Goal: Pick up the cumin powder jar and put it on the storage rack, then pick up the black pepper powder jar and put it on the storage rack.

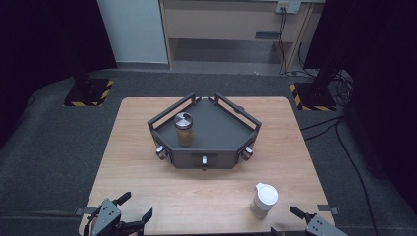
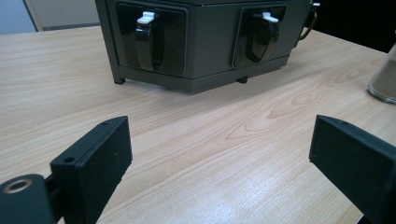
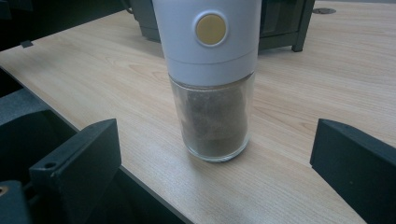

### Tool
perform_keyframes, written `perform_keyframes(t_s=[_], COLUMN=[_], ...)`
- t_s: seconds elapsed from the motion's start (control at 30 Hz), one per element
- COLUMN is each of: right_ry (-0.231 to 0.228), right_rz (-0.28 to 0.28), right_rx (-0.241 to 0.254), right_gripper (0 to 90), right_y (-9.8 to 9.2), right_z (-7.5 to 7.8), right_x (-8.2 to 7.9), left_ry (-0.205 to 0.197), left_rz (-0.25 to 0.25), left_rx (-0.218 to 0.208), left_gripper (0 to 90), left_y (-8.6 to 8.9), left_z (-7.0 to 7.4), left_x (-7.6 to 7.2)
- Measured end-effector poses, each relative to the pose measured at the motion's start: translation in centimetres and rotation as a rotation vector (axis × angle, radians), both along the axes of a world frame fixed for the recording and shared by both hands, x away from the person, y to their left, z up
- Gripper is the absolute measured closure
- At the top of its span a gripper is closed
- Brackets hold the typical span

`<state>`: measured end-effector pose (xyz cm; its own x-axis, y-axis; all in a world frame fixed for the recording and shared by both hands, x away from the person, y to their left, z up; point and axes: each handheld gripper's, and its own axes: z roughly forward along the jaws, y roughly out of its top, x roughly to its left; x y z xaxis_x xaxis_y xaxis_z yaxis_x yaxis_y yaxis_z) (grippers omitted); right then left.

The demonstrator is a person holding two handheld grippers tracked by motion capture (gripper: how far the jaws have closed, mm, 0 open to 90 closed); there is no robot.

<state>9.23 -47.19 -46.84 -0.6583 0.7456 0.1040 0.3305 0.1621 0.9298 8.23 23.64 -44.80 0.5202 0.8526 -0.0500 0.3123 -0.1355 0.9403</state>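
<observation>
At the near edge of a wooden table (image 1: pixel 147 196), two hand-held grippers wait with jaws spread wide and nothing between them. The right gripper (image 3: pixel 215 186) sits at the near right corner, its jaws parted either side of a white-capped grinder (image 3: pixel 212 79) that stands upright just ahead of it. Neither pad touches the glass. The gap looks set to take the grinder's body, and the aim straight along the jaws suggests a pick-up is being lined up.

The left gripper (image 2: pixel 219 168) rests at the near left corner, equally wide and empty, facing bare tabletop. Beyond it, well apart, stands a dark corner rack (image 2: pixel 201 42) with hooks along its front. The grinder's base shows off to the left gripper's right.

On the rack, seen from above, a spice jar (image 1: pixel 184 129) with a silver lid stands upright near the rack's left rail, far ahead of both tools. Room remains on the shelf beside it. That free space, and the grinder standing alone near the right gripper, point to the grinder being bound for the rack. The left tool appears held back to keep the way free.
</observation>
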Motion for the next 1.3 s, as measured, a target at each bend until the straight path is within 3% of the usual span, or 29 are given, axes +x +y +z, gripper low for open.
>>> perform_keyframes(t_s=[1.3], right_ry=[-0.004], right_rz=[-0.016], right_rx=[0.006], right_gripper=[1.7], right_y=[0.18], right_z=[-0.06], right_x=[-0.11], left_ry=[0.006], left_rz=[-0.008], left_rx=[0.012], left_gripper=[4.3], left_y=[0.17], left_z=[-0.03], left_x=[0.12])
